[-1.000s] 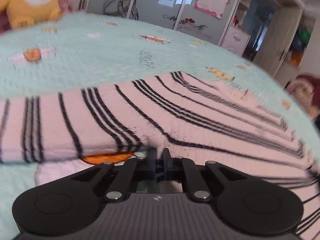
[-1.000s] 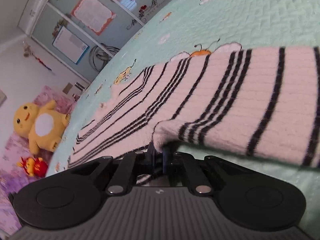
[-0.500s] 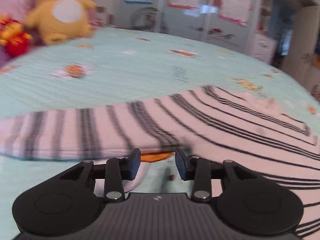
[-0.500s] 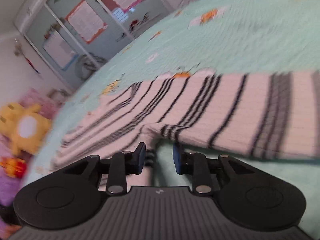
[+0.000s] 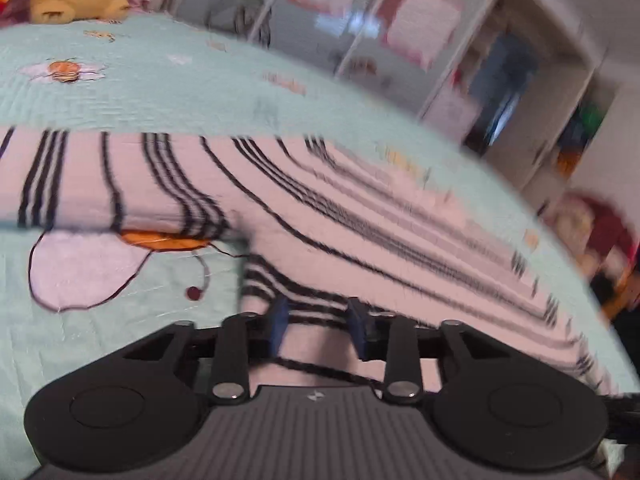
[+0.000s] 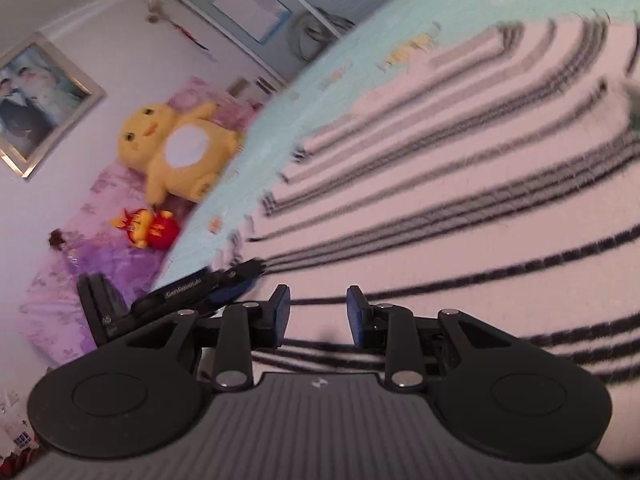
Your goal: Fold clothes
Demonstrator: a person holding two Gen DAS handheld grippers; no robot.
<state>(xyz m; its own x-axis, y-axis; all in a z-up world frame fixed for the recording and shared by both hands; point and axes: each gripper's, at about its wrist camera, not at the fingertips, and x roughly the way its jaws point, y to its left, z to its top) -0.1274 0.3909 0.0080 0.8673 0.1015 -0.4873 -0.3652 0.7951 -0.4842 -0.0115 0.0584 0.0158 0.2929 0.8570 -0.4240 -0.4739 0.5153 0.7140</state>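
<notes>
The left gripper [image 5: 318, 326] stands with its blue-padded fingers spread apart and nothing between them, hovering just over the near edge of the pink knitted garment with black stripes [image 5: 360, 220]. The right gripper [image 6: 316, 316] is likewise parted and empty, poised low above the same striped garment [image 6: 480, 200], whose cloth fills the space beyond its fingers. In the right wrist view the left gripper's black body [image 6: 200, 292] shows just to the left.

The garment lies spread on the mint-green quilted bed cover [image 5: 160, 92], one sleeve folded across to the left in the left wrist view. Beside that sleeve a printed orange bee with a white cloud shape [image 5: 92, 268] shows on the cover. Beyond the bed sit a yellow plush toy [image 6: 176, 148] and a small red and yellow toy [image 6: 148, 228] on purple bedding.
</notes>
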